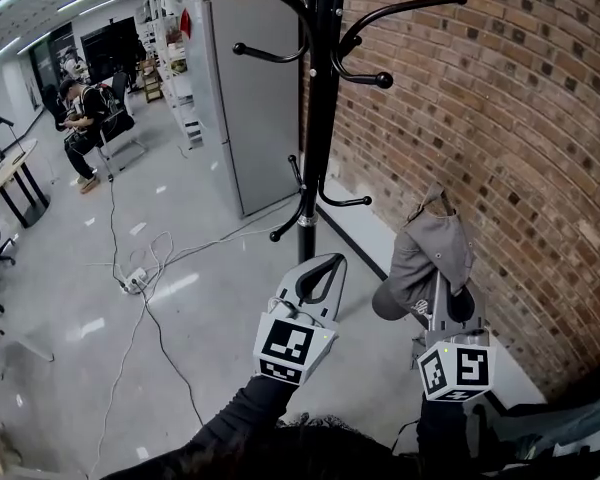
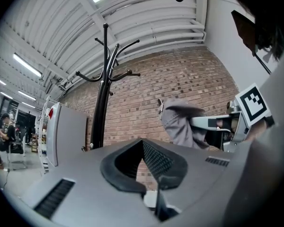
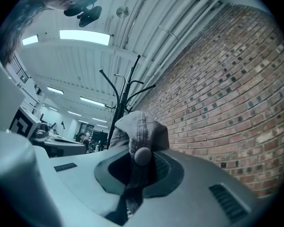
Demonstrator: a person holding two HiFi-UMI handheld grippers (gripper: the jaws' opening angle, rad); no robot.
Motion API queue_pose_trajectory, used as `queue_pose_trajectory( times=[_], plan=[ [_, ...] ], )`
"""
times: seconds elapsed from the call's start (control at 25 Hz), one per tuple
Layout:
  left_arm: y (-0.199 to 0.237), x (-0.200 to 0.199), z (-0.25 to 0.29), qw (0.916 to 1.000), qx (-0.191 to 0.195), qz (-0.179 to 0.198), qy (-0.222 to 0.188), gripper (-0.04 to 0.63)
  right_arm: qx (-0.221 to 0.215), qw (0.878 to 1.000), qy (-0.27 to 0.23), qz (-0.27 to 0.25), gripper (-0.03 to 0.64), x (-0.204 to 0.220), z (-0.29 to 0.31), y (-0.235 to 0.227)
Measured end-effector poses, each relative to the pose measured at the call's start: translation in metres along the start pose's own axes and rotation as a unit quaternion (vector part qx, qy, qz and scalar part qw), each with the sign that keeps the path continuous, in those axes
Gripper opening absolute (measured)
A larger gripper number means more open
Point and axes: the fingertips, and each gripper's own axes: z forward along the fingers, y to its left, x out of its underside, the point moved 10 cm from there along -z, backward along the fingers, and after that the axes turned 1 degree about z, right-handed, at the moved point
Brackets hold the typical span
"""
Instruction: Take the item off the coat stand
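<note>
A black coat stand (image 1: 315, 118) rises in front of the brick wall, and the hooks I can see on it are bare. To its right hangs a grey cap (image 1: 430, 258), off the stand, with my right gripper (image 1: 438, 283) shut on its fabric. In the right gripper view the cap (image 3: 139, 129) bulges up out of the jaws, its top button just above them. My left gripper (image 1: 325, 265) is shut with nothing in it, close to the stand's pole, level with the lowest hooks. The left gripper view shows the stand (image 2: 100, 112) and the held cap (image 2: 177, 124).
A brick wall (image 1: 510, 148) runs along the right. A tall grey cabinet (image 1: 245, 98) stands behind the stand. Cables and a power strip (image 1: 135, 280) lie on the floor to the left. A person (image 1: 85, 118) sits far back left near a table (image 1: 10, 168).
</note>
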Motion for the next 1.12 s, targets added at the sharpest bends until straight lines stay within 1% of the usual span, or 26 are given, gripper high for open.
queue_pose_trajectory(
  times=[0.32, 0.52, 1.12],
  plan=[
    [-0.009, 0.002, 0.004, 1.0, 0.009, -0.003, 0.001, 0.009, 0.014, 1.0, 0.025, 0.002, 0.028, 0.018, -0.016, -0.005],
    [-0.012, 0.007, 0.007, 0.9999, 0.008, -0.009, 0.005, 0.009, 0.017, 1.0, 0.023, 0.001, 0.028, 0.015, -0.019, -0.006],
    [-0.011, 0.002, 0.005, 0.9999, -0.007, -0.007, 0.007, 0.009, 0.007, 1.0, 0.027, -0.013, 0.028, 0.009, -0.019, -0.003]
  ],
)
